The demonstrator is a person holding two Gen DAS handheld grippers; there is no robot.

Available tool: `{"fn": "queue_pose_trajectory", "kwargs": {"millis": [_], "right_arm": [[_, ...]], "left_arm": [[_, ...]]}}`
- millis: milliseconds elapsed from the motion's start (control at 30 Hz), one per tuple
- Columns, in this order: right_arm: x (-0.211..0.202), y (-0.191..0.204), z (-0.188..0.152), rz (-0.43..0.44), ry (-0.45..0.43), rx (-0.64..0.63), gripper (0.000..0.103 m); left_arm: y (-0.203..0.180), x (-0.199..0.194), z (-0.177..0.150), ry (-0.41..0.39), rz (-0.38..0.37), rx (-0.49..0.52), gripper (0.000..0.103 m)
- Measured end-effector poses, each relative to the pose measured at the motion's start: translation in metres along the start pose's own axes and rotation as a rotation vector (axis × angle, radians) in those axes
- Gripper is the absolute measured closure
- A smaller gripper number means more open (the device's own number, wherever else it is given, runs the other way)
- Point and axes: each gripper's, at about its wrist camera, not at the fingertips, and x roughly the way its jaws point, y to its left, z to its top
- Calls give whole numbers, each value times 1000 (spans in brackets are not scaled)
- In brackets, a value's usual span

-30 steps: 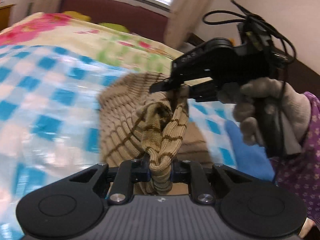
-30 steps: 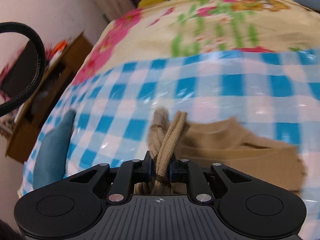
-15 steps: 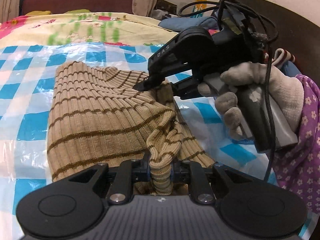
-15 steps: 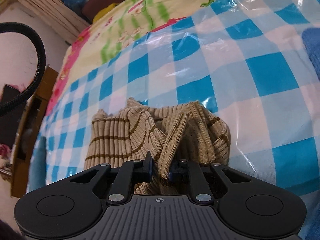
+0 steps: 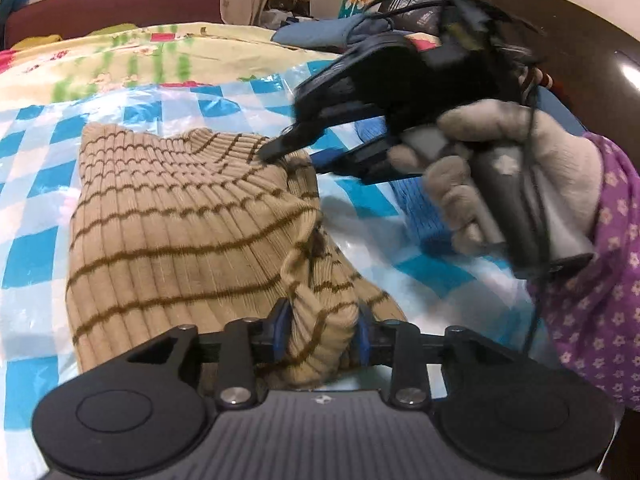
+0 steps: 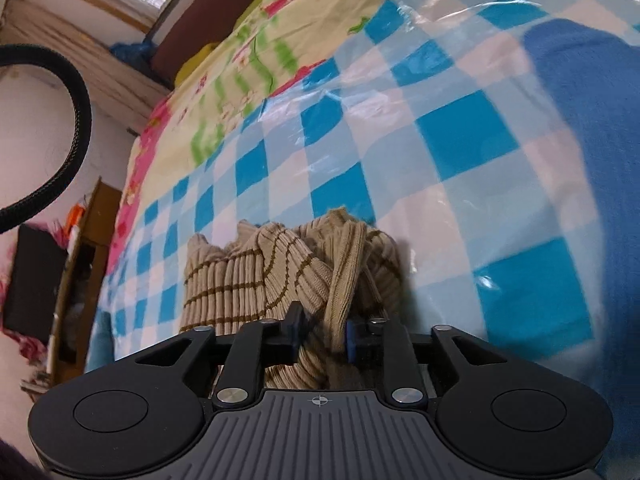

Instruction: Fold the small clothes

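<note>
A tan ribbed knit garment with brown stripes (image 5: 172, 232) lies folded on the blue-and-white checked plastic sheet (image 5: 36, 184). My left gripper (image 5: 322, 326) has its jaws parted, with a bunched corner of the garment lying loosely between them. My right gripper (image 5: 296, 156) shows in the left wrist view at the garment's far right corner, its tips on the fabric. In the right wrist view the right gripper (image 6: 322, 330) has its jaws parted too, with a fold of the garment (image 6: 288, 264) between them.
A blue cloth (image 6: 592, 128) lies to the right on the checked sheet (image 6: 460, 136). A floral bedsheet (image 5: 120, 60) covers the far part of the bed. A dark headboard (image 5: 580, 40) is at the right. A wooden cabinet (image 6: 80, 264) stands beside the bed.
Both grippers have lowered the garment onto the sheet and both pairs of jaws have opened from a tight grip. The garment now lies folded flat.
</note>
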Motion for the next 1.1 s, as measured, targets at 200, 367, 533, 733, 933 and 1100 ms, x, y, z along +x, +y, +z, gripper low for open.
{"fn": "queue_pose_trajectory", "kwargs": {"millis": [200,367,533,733,933,1100], "right_arm": [[-55,7,-40,56,-15,-67,68],[-60,23,-88,91,82,-167,66],[-40,27,-106,24,119,-225,82],[-62,0,-108,7,90,-153,99],[-59,7,-109,-1,143,-174,89],[-71,12,-71,12,12,-115,70]], "left_arm": [[18,-43,-12,2,-45,-37,56],[38,-69,-23,0,28,-64,55],[52,-71,-13,-33,74,-79,55],[63,-44,4,-73,122,-62,51],[71,-26,-5,-13,142,-72,50],[73,-28,-8,-8,127,-76,50]]}}
